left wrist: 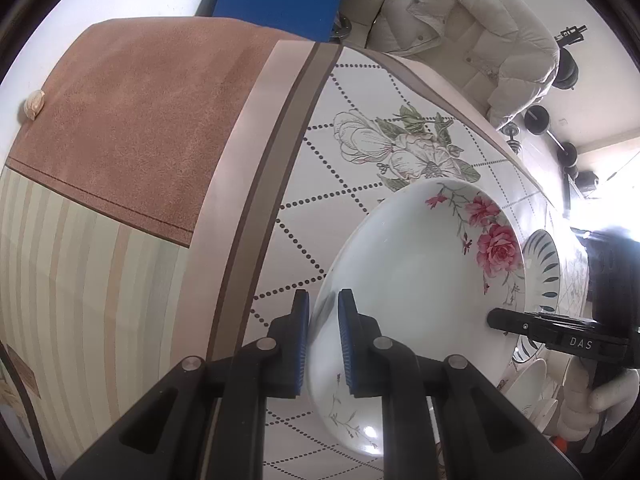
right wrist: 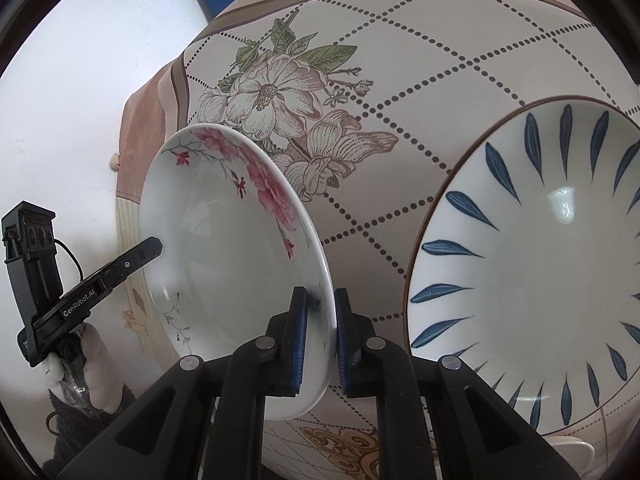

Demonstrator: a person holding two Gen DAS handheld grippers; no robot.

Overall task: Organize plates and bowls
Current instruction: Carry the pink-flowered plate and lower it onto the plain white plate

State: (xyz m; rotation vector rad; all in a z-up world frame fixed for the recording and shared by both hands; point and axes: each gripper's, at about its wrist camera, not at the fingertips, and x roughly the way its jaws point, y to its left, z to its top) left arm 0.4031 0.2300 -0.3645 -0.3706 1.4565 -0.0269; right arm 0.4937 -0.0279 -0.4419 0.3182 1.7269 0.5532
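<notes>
The white, pink-rose-patterned ceramic plate (right wrist: 232,264) hung tilted above the floral, dotted-diamond tablecloth (right wrist: 420,80), pinched at opposite rims by both tools. The left gripper (left wrist: 323,340) had its blue pads nearly together, clamped on the rim nearest its camera; the right gripper (right wrist: 321,336) was likewise closed tight on the far edge (its black finger (left wrist: 516,322) showed across the plate in the left view). Just beside them on the cloth sat a white bowl with blue leaf strokes (right wrist: 540,264).

right claw (right wrist: 321,336) clamps rim of tilted rose plate (right wrist: 224,248); blue-leaf plate (right wrist: 532,264) beside it on tablecloth (right wrist: 420,80).
</notes>
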